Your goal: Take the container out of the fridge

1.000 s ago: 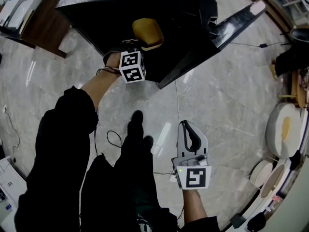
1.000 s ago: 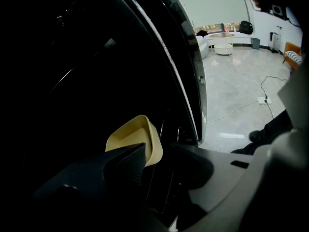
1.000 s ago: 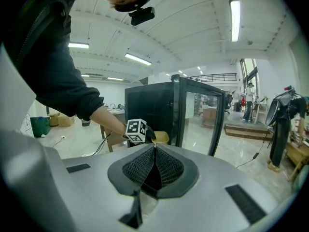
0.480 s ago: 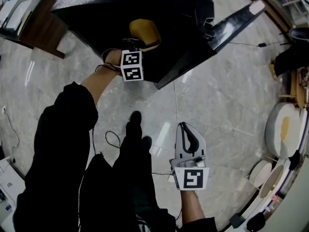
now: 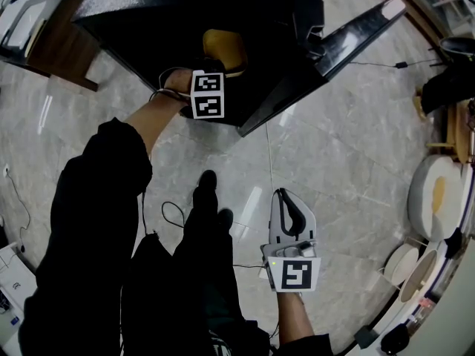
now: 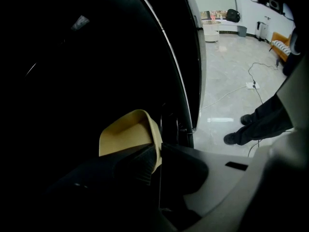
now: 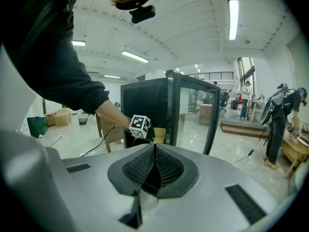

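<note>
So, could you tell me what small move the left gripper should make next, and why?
Probably ease the left gripper back out, carrying the container with it: its fingers have just closed on the yellow rim, and the container sits inside the open fridge.

Left gripper [image 6: 157, 159] jaws newly tight on container [image 6: 125, 134] rim

Head view: above me, steeply down onto black glass-doored fridge [image 5: 185, 6].
Left gripper view: close, looking inside it.
Right gripper view: farther back, same fridge.
</note>
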The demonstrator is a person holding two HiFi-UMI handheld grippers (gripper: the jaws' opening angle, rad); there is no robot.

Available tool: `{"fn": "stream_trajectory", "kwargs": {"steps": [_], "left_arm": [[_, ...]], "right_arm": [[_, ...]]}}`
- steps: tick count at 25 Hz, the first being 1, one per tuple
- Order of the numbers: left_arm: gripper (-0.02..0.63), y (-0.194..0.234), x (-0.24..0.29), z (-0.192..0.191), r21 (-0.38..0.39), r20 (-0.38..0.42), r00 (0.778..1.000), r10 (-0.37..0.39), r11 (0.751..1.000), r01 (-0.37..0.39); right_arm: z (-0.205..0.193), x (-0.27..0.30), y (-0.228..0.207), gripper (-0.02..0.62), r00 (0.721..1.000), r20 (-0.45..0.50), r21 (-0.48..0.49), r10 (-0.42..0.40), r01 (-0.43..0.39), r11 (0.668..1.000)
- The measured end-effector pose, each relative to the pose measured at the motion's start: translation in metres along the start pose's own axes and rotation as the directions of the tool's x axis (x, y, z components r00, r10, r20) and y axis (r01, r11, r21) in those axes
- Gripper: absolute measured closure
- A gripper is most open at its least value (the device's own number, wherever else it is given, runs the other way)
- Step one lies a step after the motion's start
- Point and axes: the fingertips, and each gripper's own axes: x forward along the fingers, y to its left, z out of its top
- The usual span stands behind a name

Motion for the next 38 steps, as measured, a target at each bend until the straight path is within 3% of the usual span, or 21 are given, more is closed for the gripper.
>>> {"fn": "stream_trajectory", "kwargs": {"steps": [11,38], "left_arm": [[0.575,-0.003,0.003,0.001,-0.020,-0.011,0.999,-0.038,0.999,0.038],[0.577,-0.004,-0.019,0.009,-0.021,-0.011,1.000,-0.017,1.000,0.016]], "right_arm": [[-0.001,0.000,-0.002,0.558,1.000,-0.007,0.000,-0.008,0.008,1.000],[0.005,-0.007,-0.002,0.558,1.000,0.005,-0.005,-0.011,0.011,1.000]]}}
